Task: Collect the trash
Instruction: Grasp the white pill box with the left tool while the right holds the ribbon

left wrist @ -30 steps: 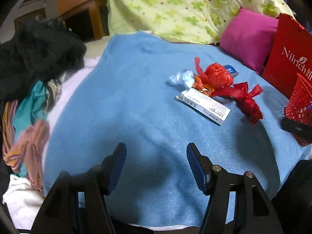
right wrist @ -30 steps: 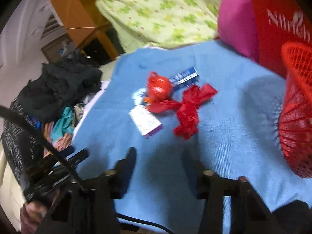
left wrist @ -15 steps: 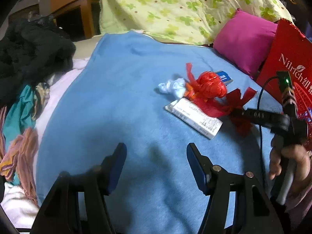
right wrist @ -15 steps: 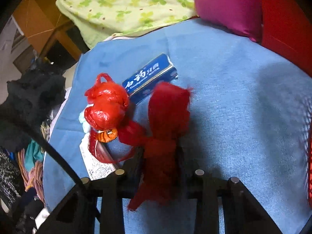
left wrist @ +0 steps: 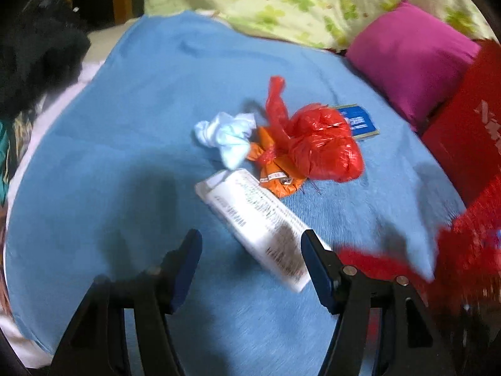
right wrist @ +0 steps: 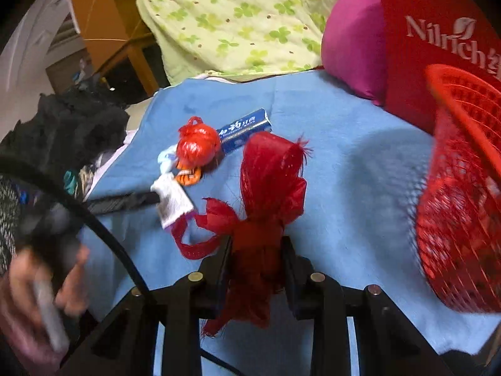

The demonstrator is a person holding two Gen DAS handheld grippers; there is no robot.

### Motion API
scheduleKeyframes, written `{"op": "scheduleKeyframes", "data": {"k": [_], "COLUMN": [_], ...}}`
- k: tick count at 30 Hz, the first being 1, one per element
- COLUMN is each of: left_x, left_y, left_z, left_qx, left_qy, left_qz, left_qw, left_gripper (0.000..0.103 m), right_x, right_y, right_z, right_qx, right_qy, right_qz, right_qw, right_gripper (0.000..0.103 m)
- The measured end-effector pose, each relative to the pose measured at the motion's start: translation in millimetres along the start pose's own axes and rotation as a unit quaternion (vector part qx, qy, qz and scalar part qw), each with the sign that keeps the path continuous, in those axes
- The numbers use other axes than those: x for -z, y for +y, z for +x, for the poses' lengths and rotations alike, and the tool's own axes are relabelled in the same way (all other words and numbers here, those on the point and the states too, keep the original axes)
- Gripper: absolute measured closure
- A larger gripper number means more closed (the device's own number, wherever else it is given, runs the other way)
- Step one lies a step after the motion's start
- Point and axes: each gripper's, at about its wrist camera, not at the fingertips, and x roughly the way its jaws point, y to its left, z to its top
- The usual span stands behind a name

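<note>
The right gripper (right wrist: 255,250) has its jaws clamped on a red mesh ribbon (right wrist: 269,185), which bunches between the pads and stands up above them in a loop, with a loose tail curling to the left and frayed ends hanging below. It is lifted clear of the blue blanket (right wrist: 353,169) that covers the bed. To the right, close by, a red mesh basket (right wrist: 460,194) leans at the blanket's edge, with a red paper bag (right wrist: 432,34) and a magenta pillow (right wrist: 350,47) behind it.

The left gripper (left wrist: 250,263) hovers over the blanket with its jaws apart and nothing pressed between them; the near end of a white printed carton (left wrist: 260,222) lies in the gap, flat on the blanket, its far end pointing toward the rest of the litter. That pile sits mid-blanket: a knotted red plastic bag (left wrist: 316,144), an orange wrapper (left wrist: 275,175) touching its lower left side, a crumpled white tissue (left wrist: 228,138) just left of the wrapper, and a blue box (left wrist: 360,122) partly tucked behind the bag. In the left wrist view the ribbon shows only as a red blur at the lower right. A dark heap of clothes (right wrist: 72,131) lies off the blanket's left edge, and a green-patterned quilt (left wrist: 297,3) is bunched at the far end of the bed
</note>
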Motion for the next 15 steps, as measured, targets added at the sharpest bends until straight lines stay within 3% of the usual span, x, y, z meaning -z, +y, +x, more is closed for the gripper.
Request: {"op": "scheduleKeyframes", "data": {"k": [7,12,15], "left_x": [-7,-4,2], "left_y": [-20,-22,-16], "left_z": [30,34,30], "left_qx": [-0.027,-0.031,-0.027], "left_qy": [0.027,0.019,0.014], "left_qz": [-0.045,-0.056,-0.054], "left_qw": [0.9983,0.9978,0.9981], "left_gripper": [0.033,0.033,0.040], "right_x": [27,33,33], "right_y": [-10,-13,-11], "right_z": [-5,-2,-5], "right_qx": [0.000,-0.010,-0.012], "right_qy": [0.012,0.019,0.014], "right_qz": [0.000,0.008,0.007], "right_qw": [1.000,1.000,1.000], "right_gripper": [0.071,0.071,0.071]}}
